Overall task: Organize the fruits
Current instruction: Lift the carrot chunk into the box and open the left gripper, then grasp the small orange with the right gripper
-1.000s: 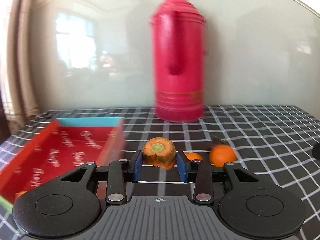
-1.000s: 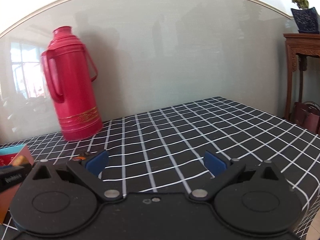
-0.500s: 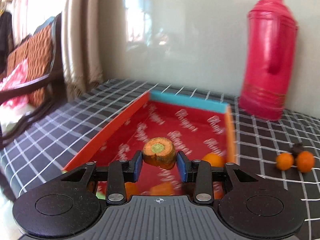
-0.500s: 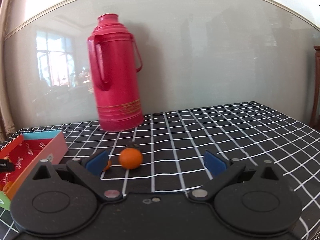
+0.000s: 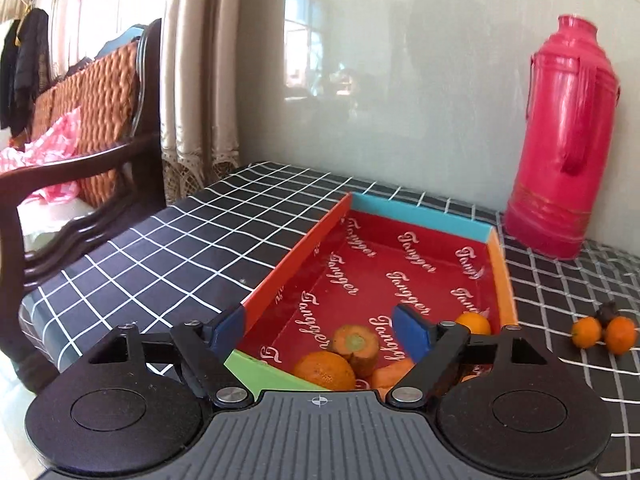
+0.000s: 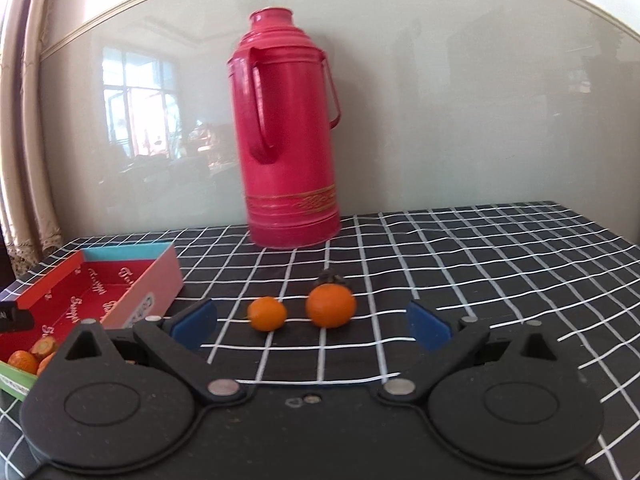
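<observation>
My left gripper (image 5: 320, 330) is open and empty above the near end of a red box (image 5: 400, 276). In the box below it lie a carrot piece (image 5: 356, 344), an orange (image 5: 325, 370), a second carrot piece (image 5: 390, 372) and a small orange (image 5: 473, 323). Two oranges (image 5: 603, 332) remain on the tablecloth right of the box. My right gripper (image 6: 310, 324) is open and empty, facing those two: a small orange (image 6: 267, 313) and a bigger orange (image 6: 330, 306). A small dark object (image 6: 330, 278) lies just behind the bigger one. The box (image 6: 92, 292) sits at the left.
A tall red thermos (image 6: 286, 136) stands at the back by the wall, also in the left wrist view (image 5: 560, 140). The checked tablecloth (image 6: 480, 264) covers the table. A wooden chair with an orange cushion (image 5: 80, 128) and curtains stand left of the table.
My left gripper has opened and let the carrot piece drop into the box. My right gripper has swung left toward the two oranges and stayed open.
</observation>
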`<state>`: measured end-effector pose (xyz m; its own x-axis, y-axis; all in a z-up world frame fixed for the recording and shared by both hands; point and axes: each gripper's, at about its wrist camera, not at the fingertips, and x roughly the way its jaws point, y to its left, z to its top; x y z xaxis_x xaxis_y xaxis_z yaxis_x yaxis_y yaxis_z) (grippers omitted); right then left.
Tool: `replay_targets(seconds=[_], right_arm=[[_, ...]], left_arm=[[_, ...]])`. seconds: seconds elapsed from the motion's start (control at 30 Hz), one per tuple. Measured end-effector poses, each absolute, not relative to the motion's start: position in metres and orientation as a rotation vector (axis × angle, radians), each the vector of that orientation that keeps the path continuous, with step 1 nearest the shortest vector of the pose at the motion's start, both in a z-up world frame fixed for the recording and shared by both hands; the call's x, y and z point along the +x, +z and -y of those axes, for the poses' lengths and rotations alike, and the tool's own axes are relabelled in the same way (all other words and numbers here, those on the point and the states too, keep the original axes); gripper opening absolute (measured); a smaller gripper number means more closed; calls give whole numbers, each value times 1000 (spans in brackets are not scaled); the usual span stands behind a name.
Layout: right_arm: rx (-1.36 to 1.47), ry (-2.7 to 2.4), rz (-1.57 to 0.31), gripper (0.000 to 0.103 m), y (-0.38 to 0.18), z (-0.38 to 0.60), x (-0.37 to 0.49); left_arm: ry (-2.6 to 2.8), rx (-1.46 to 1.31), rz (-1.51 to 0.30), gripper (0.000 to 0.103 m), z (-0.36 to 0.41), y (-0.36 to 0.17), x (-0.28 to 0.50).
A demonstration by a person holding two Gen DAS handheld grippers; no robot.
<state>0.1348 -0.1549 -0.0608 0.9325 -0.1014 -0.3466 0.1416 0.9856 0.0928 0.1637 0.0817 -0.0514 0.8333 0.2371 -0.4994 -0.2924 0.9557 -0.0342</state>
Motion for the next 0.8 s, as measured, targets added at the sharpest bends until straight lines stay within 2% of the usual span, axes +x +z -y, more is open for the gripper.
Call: replay_targets(seconds=[0.07, 0.13, 0.17, 0.2, 0.37, 0.47, 0.8], right_arm=[[105, -101, -366, 91, -60, 149, 141], [94, -76, -382, 86, -61, 141, 148], [86, -62, -393, 80, -61, 138, 152], [76, -48, -407, 74, -61, 134, 157], [62, -27, -480, 71, -67, 119, 178], [94, -32, -530, 61, -73, 118, 190], [103, -106, -608, 59, -85, 123, 228]], left_arm=[[268, -120, -502, 81, -87, -50, 157], [295, -89, -477, 96, -89, -47, 149], [302, -84, -457, 99, -90, -46, 145], [309, -81, -436, 99, -93, -44, 141], [377, -45, -360, 99, -108, -37, 124], [414, -50, -347, 100, -121, -36, 118], [527, -107, -352, 103, -175, -38, 100]])
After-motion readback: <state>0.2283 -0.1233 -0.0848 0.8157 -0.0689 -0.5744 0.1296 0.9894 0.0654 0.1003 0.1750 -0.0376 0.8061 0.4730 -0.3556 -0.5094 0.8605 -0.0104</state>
